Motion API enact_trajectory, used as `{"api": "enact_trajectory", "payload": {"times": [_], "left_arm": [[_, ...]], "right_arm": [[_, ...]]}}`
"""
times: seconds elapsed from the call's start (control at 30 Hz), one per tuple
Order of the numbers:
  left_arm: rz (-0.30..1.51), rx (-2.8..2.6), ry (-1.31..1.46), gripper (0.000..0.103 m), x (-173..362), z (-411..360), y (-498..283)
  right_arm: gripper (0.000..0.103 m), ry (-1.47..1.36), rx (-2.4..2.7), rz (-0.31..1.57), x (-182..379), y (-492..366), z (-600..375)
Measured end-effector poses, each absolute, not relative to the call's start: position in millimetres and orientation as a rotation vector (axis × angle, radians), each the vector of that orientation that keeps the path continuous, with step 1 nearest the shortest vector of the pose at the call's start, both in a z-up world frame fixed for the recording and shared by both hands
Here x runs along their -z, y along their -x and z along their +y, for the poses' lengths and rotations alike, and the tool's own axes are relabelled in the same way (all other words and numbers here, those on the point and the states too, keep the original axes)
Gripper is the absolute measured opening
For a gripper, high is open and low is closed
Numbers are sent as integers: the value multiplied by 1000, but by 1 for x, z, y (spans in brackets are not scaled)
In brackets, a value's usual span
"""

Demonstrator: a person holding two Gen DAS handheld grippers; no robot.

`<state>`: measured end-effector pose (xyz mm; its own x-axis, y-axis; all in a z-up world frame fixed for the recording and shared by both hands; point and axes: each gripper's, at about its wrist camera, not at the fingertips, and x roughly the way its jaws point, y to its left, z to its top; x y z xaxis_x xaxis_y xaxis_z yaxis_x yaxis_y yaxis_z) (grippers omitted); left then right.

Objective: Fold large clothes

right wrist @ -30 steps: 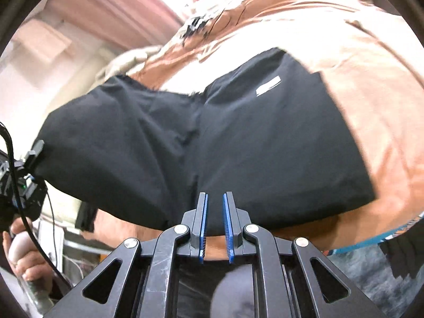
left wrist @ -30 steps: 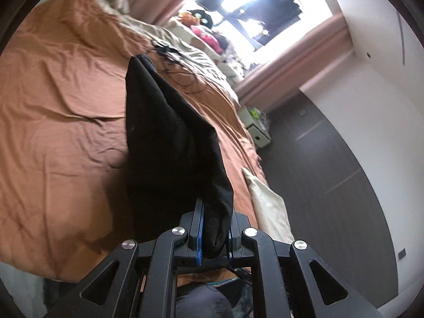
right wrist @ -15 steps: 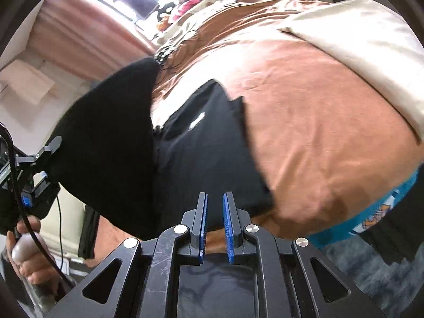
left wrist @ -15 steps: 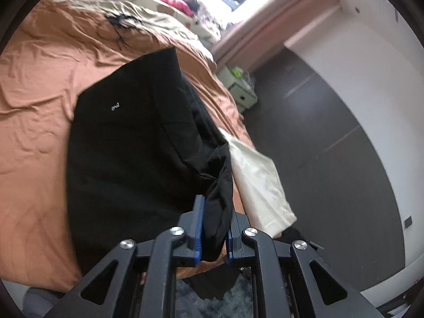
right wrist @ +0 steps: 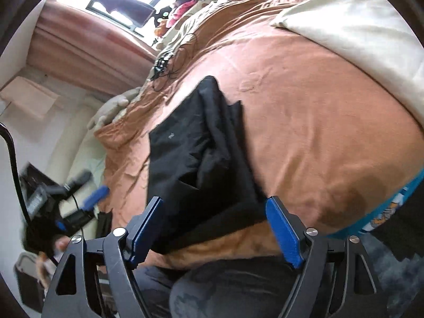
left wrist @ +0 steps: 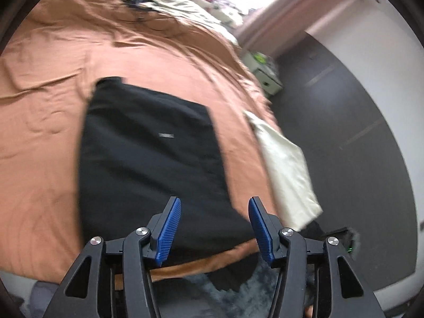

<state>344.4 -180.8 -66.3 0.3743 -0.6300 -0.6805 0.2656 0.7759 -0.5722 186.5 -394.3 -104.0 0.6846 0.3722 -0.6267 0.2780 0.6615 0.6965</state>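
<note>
Left wrist view: black garment point(left wrist: 148, 153) lies flat on the bed point(left wrist: 47, 137), straight ahead of the left claw point(left wrist: 214, 228) and running away from it along its long axis; near edge sits just under the blue pads. Jaws are opening, roughly half wide, nothing clamped between them. Cream cloth point(left wrist: 286, 169) lies off to the claw's right.

Right wrist view: garment point(right wrist: 190, 159) is ahead and slightly left of the right claw point(right wrist: 214, 228), top layer rumpled. Jaws are opening wide; cloth's near corner passes between the pads point(right wrist: 283, 233) without being pressed. Left claw point(right wrist: 66, 206) shows blurred at far left. Both claws look about equally near.
</note>
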Motion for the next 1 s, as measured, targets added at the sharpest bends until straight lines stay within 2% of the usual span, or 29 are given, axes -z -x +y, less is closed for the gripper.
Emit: {"api": "enact_trajectory", "payload": {"times": [0.3, 0.37, 0.43, 0.53, 1.0], "left_arm": [[1051, 411, 408, 55, 90, -116, -333], [1057, 394, 405, 55, 92, -109, -329], [1065, 378, 398, 55, 97, -104, -328], [1082, 361, 376, 55, 105, -104, -327], [1188, 380, 268, 55, 154, -140, -335]], "right_arm": [[78, -871, -77, 865, 110, -227, -379], [62, -885, -86, 873, 116, -228, -376], [23, -881, -109, 877, 119, -227, -372], [11, -858, -118, 854, 119, -219, -371], [5, -910, -69, 881, 165, -184, -386]]}}
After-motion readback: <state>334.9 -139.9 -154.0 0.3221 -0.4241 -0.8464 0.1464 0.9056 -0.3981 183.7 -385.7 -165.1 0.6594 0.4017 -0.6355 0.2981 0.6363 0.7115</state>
